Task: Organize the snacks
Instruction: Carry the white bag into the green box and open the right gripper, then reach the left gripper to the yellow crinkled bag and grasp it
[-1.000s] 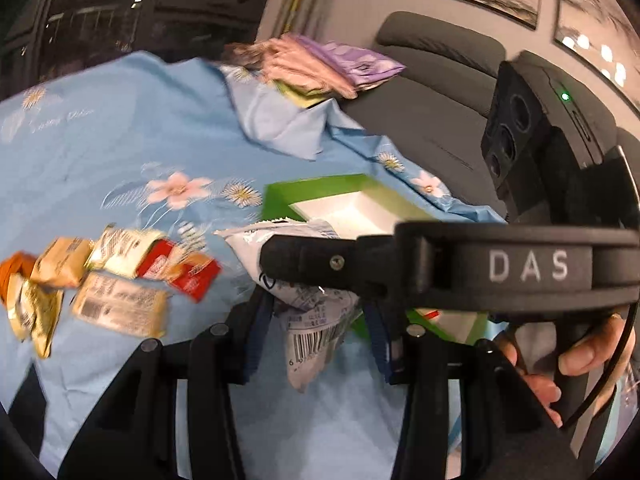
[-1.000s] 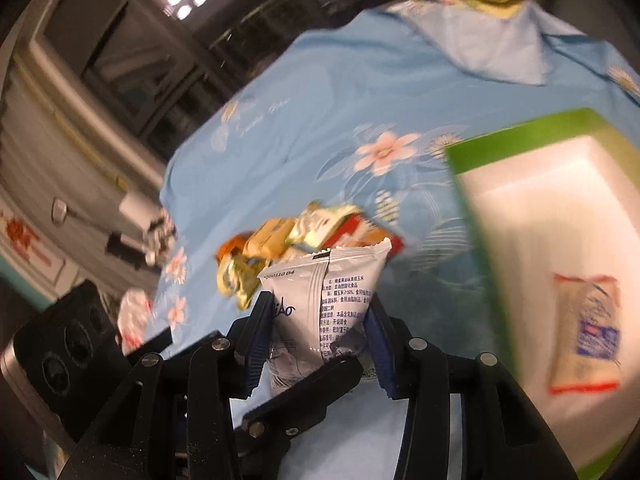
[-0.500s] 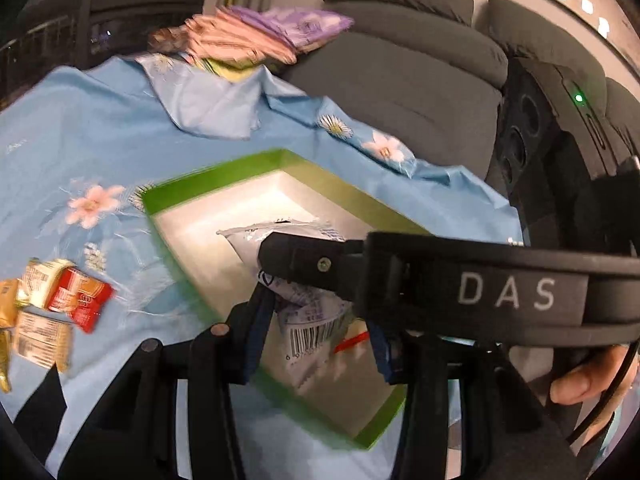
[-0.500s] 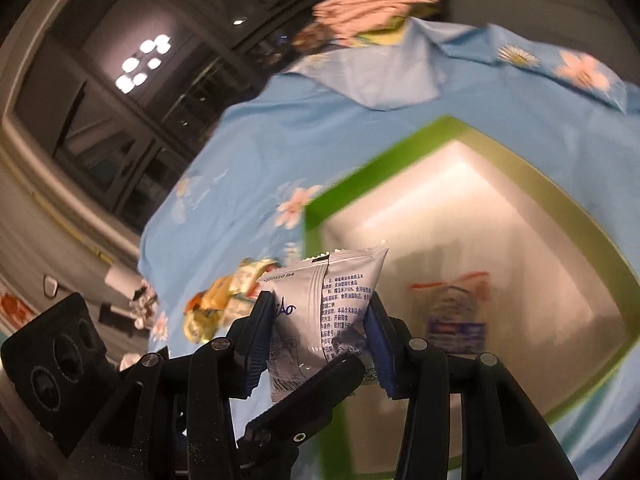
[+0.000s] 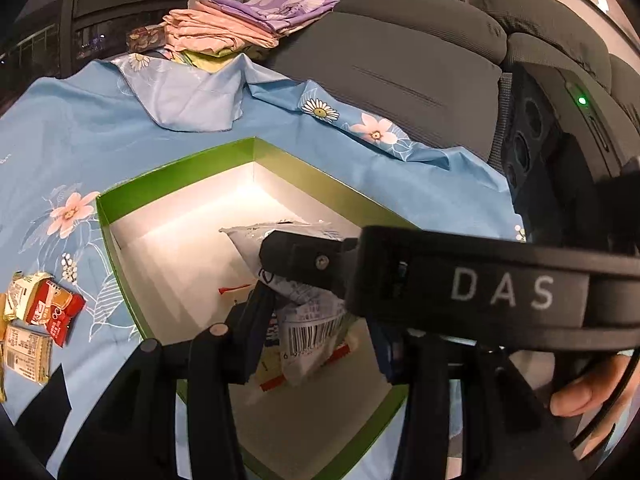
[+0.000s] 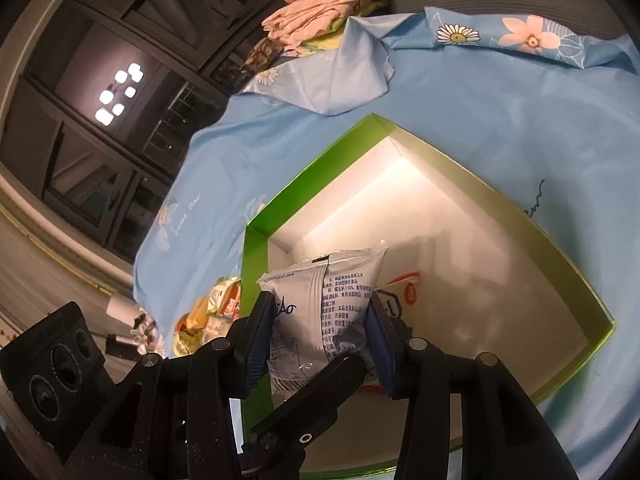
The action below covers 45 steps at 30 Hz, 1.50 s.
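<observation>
A white snack packet (image 6: 320, 312) with printed text and a barcode hangs between both grippers over the green-rimmed white box (image 6: 304, 176). My right gripper (image 6: 318, 340) is shut on the packet. My left gripper (image 5: 316, 336) is also shut on the same packet (image 5: 308, 328), with the right gripper's finger lying across it. Another packet with red trim (image 6: 406, 290) lies on the box floor under them. The box rim (image 5: 172, 168) also shows in the left wrist view.
Several loose snack packets (image 5: 48, 312) lie on the blue flowered cloth (image 5: 80, 128) left of the box. Folded cloths (image 5: 240, 24) are stacked at the back beside a grey sofa (image 5: 400, 60).
Both grippers have carried the white packet from over the cloth near the loose snacks to over the inside of the green box, lower and closer to its floor.
</observation>
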Each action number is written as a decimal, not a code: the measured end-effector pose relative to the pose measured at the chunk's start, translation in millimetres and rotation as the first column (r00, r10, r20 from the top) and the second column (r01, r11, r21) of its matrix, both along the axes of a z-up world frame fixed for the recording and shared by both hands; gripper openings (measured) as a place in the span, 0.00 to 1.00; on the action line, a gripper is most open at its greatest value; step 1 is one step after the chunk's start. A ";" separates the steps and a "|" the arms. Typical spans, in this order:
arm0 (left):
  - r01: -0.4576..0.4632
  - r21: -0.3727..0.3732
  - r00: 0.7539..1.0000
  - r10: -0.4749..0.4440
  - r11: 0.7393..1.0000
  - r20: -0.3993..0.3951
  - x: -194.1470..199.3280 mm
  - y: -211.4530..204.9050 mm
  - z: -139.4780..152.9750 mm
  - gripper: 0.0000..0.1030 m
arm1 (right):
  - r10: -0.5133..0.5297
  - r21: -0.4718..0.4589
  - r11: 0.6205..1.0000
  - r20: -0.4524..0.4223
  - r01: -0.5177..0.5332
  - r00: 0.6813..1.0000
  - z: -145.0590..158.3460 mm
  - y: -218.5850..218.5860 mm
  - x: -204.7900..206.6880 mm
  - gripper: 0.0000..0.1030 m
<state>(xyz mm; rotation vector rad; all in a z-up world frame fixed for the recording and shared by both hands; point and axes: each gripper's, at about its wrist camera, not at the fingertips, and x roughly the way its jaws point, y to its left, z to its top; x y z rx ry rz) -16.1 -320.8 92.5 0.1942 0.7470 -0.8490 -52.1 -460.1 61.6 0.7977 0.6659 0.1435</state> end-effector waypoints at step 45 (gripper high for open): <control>-0.413 -0.193 0.911 0.405 0.890 -0.084 14.8 263.8 15.2 1.00 | 0.427 -0.382 0.860 0.177 -0.338 0.887 51.0 201.6 41.6 0.97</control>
